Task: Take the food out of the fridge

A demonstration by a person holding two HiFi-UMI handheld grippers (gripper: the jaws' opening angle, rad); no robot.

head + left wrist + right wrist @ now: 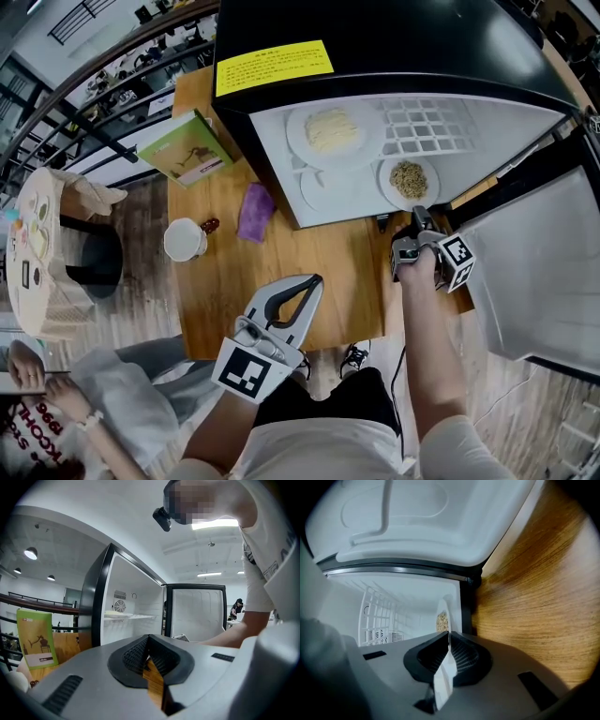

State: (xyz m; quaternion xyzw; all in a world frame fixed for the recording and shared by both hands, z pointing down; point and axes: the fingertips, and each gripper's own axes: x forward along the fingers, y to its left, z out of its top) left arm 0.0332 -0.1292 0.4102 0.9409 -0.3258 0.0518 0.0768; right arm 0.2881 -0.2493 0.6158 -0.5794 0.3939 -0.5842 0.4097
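The black fridge (394,56) stands open on the wooden table (337,272). Its white shelf holds a plate of pale food (328,129) and, at the front edge, a small plate of brown food (409,178). My right gripper (419,214) reaches to that small plate's near rim. In the right gripper view the gripper (449,634) is shut on the plate's white rim (442,620), which runs edge-on between the pads. My left gripper (309,286) hovers over the table's near side, shut and holding nothing. Its closed tips (149,637) point toward the fridge (126,606).
The fridge door (539,272) hangs open to the right of my right arm. A green box (186,150), a white cup (185,239) and a purple cloth (254,212) lie on the table left of the fridge. Another person's hand (23,366) shows at lower left.
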